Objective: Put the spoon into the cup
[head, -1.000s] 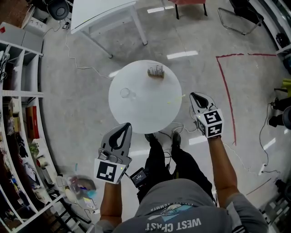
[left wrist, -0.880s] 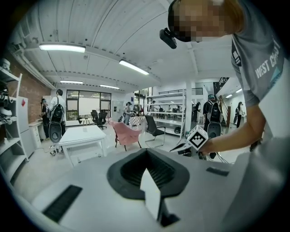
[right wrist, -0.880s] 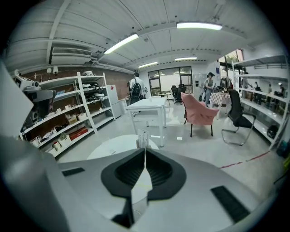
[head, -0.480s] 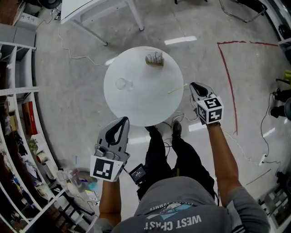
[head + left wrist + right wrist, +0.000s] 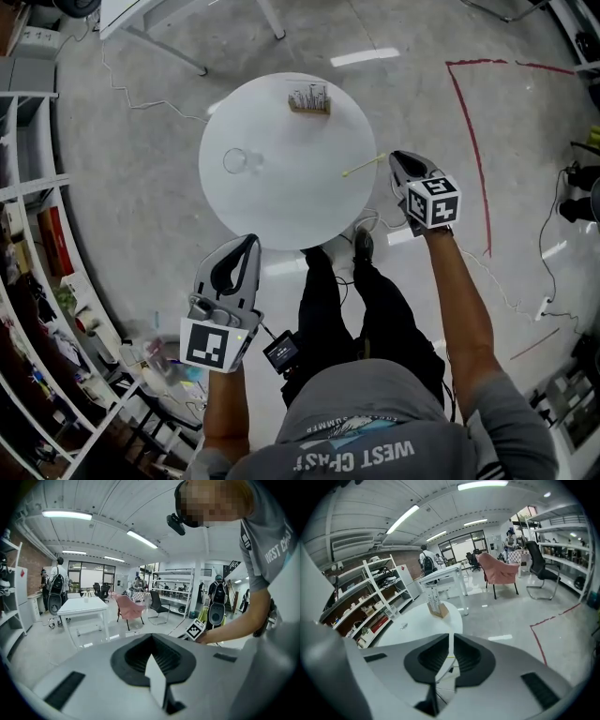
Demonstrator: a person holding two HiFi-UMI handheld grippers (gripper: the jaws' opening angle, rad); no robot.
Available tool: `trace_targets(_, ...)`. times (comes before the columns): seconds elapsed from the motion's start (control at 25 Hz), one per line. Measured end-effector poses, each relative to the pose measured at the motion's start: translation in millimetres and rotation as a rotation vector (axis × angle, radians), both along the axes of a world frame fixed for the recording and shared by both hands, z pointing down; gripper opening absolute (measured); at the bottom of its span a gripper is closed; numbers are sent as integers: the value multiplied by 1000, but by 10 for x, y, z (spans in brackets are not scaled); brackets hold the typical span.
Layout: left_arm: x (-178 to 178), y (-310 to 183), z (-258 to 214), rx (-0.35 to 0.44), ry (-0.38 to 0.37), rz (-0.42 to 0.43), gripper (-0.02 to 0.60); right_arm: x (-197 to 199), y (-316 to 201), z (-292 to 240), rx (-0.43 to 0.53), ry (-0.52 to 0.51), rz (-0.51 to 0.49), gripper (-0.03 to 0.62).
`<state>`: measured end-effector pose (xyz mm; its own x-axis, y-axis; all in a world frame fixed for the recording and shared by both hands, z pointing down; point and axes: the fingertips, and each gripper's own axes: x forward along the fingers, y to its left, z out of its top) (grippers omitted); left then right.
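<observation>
A thin yellowish spoon (image 5: 364,167) lies at the right edge of the round white table (image 5: 281,197). A clear cup (image 5: 234,159) stands on the table's left side and shows small in the right gripper view (image 5: 403,626). My right gripper (image 5: 395,157) hangs just right of the spoon's outer end, apart from it, shut with only a hairline slit and nothing in it (image 5: 451,641). My left gripper (image 5: 249,242) is below the table's near edge, shut and empty (image 5: 153,667).
A wooden holder (image 5: 309,99) with upright utensils stands at the table's far side. The person's legs and shoes (image 5: 361,246) are by the near edge. Shelving (image 5: 37,234) lines the left. Red tape (image 5: 469,159) and cables (image 5: 525,309) lie on the floor at the right.
Both grippers have sunk, the right one more, and it has rolled. The table has slid upward in the head view. The right gripper's tip now sits close beside the spoon's end.
</observation>
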<state>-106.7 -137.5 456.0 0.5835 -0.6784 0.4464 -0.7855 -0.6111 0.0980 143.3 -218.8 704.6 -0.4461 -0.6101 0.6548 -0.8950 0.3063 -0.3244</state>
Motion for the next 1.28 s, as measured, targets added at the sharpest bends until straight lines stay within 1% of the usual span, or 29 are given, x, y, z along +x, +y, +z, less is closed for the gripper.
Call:
trace_targets(0.32, 2, -22, 109, -28, -10, 11, 2, 30, 23, 286, -63, -118, 70, 50)
trace_targets(0.52, -6, 4, 175, -44, -16, 11, 2, 40, 32, 452, -109, -221, 118, 79)
trace_targets(0.68, -7, 11, 234, -61, -22, 12, 2, 29, 6, 587, -146, -287, 147, 116)
trace_targets(0.8, -4, -1, 257, -69, -20, 13, 2, 44, -13, 682, -170, -311, 169, 141)
trace_targets(0.92, 14, 6, 273, -72, -18, 16, 2, 39, -19, 727, -182, -339, 180, 146)
trace_targets(1.28, 10, -3, 296, -86, -21, 12, 2, -29, -34, 786, -240, -487, 234, 146)
